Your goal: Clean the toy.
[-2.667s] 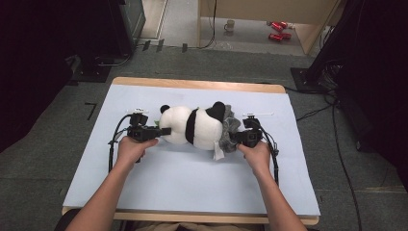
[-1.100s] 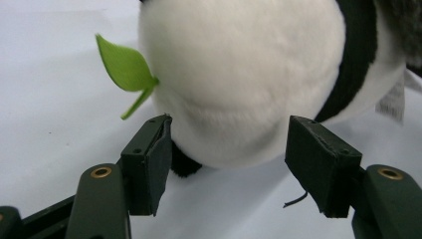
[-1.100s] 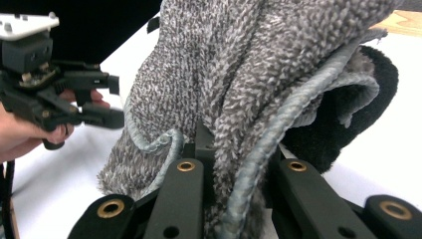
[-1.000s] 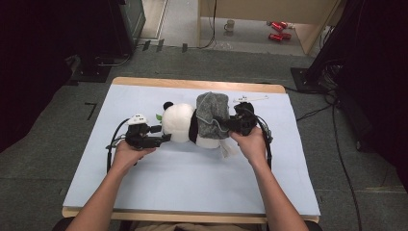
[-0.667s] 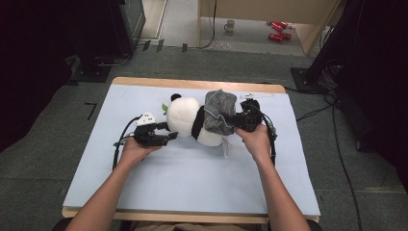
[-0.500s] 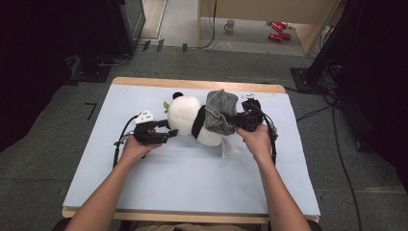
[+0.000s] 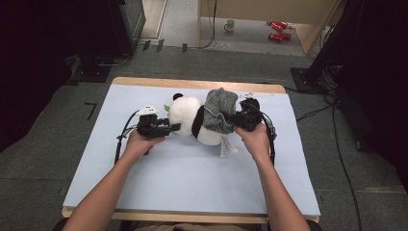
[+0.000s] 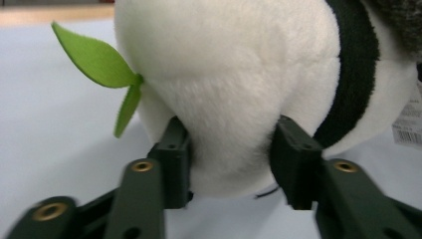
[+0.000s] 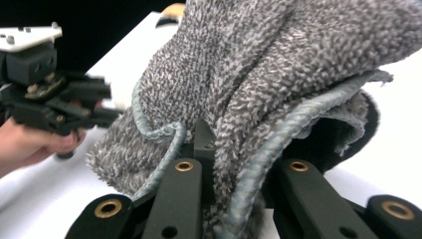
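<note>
Lying on its side across the far middle of the blue table (image 7: 144, 192), a white-and-black plush panda (image 7: 190, 115) wears a grey knitted cloth (image 7: 219, 111) over its right end. A green felt leaf (image 8: 107, 74) sticks out near the left gripper (image 7: 174, 127), which pinches the panda's white fur. The right gripper (image 7: 235, 119) clamps the cloth's corded hem.

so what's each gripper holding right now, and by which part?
Left gripper pinches the plush panda by its white rounded end. Right gripper clamps the grey cloth at its corded edge, draped over the panda.
</note>
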Demonstrator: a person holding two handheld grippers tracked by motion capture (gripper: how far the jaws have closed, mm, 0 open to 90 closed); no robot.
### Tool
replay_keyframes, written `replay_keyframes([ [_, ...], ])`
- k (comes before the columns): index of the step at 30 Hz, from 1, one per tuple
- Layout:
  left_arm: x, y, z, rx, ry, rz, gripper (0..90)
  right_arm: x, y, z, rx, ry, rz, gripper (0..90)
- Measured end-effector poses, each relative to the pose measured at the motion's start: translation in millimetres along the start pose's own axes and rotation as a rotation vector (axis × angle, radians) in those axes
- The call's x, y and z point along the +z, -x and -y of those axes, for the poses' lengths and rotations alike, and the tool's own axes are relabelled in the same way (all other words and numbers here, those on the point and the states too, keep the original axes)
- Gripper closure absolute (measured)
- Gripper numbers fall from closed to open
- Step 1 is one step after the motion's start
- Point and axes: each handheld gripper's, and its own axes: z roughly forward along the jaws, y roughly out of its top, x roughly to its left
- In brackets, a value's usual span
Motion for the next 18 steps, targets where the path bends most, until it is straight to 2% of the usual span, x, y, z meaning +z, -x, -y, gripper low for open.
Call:
replay_keyframes([
  [2,-5.2,5.0,-1.2,-0.062,-0.036,0.006,64.8,-4.6,-4.1,-5.3,0.001,0.018,-0.001,79.3],
  [4,-12.0,11.5,-0.2,-0.098,-0.053,0.019,68.6,-11.0,-12.2,-11.4,-0.012,0.04,-0.008,79.4],
  [7,-22.4,22.4,0.9,-0.185,-0.068,0.056,70.8,-21.2,-30.3,-20.3,-0.044,0.067,-0.041,79.5],
  [9,-28.3,31.5,3.4,-0.221,-0.063,0.07,71.1,-25.9,-43.7,-24.8,-0.068,0.079,-0.075,79.5],
  [11,-29.2,38.7,8.0,-0.228,-0.054,0.055,71.1,-28.4,-57.2,-28.1,-0.088,0.085,-0.107,79.5],
  [14,-23.4,46.8,15.7,-0.208,-0.03,0.032,71.0,-24.3,-75.7,-30.6,-0.102,0.093,-0.179,79.5],
  [16,-18.6,52.8,18.6,-0.205,-0.008,0.015,70.9,-12.9,-85.2,-28.6,-0.109,0.077,-0.222,79.5],
  [18,-15.0,61.4,20.5,-0.163,0.006,-0.009,70.6,2.1,-90.5,-23.4,-0.102,0.048,-0.245,79.5],
])
